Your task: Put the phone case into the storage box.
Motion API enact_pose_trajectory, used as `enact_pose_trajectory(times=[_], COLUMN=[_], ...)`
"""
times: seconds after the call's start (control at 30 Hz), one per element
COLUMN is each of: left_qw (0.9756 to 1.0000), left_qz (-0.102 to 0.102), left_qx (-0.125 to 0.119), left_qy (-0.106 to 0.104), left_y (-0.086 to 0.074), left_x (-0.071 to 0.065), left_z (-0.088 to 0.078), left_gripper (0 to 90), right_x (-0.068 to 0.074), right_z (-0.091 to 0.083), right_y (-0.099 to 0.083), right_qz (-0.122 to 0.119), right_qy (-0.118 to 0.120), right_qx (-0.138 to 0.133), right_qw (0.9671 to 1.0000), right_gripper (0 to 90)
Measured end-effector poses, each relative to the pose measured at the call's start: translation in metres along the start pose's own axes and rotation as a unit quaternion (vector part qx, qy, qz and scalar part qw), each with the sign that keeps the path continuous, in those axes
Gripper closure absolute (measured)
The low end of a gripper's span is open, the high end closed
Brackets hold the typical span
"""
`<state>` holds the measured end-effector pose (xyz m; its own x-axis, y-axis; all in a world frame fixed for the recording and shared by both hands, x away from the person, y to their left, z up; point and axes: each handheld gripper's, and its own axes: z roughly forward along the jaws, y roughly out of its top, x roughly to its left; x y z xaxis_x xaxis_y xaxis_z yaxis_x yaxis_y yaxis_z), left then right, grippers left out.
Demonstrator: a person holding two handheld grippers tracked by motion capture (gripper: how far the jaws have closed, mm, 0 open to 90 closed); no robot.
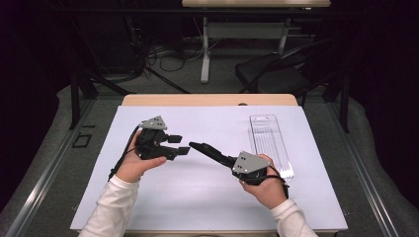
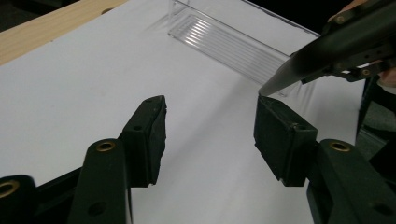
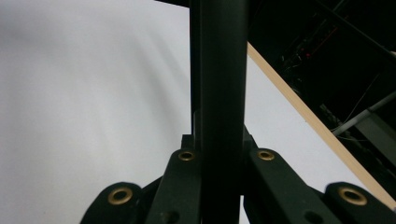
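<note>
**Dark rod ready for hand-over**

The right claw (image 1: 223,159) clamps a slim black rod (image 1: 205,149), tip raised above the table (image 1: 148,207). It looks light, stiff, smooth. The left claw (image 1: 181,144), half-wide and empty, should pinch near the tip.

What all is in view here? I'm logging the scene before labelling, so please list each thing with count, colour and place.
black rod-like tool: one, black, clamped in the right gripper, its tip reaching toward the left gripper
clear plastic case: one, transparent, lying on the right part of the sheet
white sheet: one, white, covering most of the table top
table: one, light wood, far edge bare beyond the sheet
chair: one, black, on the floor beyond the table
left gripper: one, black, fingers apart with nothing between them, left of centre
right gripper: one, black, shut on the tool, right of centre
hands: two, white sleeves, entering from the bottom edge
</note>
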<state>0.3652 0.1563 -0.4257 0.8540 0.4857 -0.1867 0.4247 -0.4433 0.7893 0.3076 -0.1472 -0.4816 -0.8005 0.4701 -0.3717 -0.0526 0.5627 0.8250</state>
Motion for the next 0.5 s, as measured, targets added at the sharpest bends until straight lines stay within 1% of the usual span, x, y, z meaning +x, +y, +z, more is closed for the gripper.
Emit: enact_pose_trajectory(times=[0.17, 0.27, 0.4, 0.5], left_qw=[0.9992, 0.9988, 0.9984, 0.9981], left_qz=[0.006, 0.012, 0.023, 0.025], left_qx=[-0.009, -0.014, -0.014, -0.015], left_qy=[-0.039, -0.046, -0.050, -0.055], left_y=[0.0002, 0.0002, 0.0004, 0.0005], left_x=[-0.0009, -0.0020, -0.0039, -0.0062], left_z=[0.0000, 0.0002, 0.0017, 0.0036], left_gripper=[47.5, 49.4, 51.2, 52.0], right_x=[-0.0006, -0.0005, -0.0007, -0.0009], right_z=[-0.0001, -0.0001, 0.0008, 0.0018], right_y=[-0.0007, -0.0010, -0.0023, -0.0037], right_qz=[0.010, 0.014, 0.017, 0.020], right_qy=[0.008, 0.011, 0.016, 0.020], right_qx=[-0.004, -0.008, -0.012, -0.014], right_qw=[0.9999, 0.9998, 0.9997, 0.9995], right_gripper=[87.1, 87.0, 87.0, 87.0])
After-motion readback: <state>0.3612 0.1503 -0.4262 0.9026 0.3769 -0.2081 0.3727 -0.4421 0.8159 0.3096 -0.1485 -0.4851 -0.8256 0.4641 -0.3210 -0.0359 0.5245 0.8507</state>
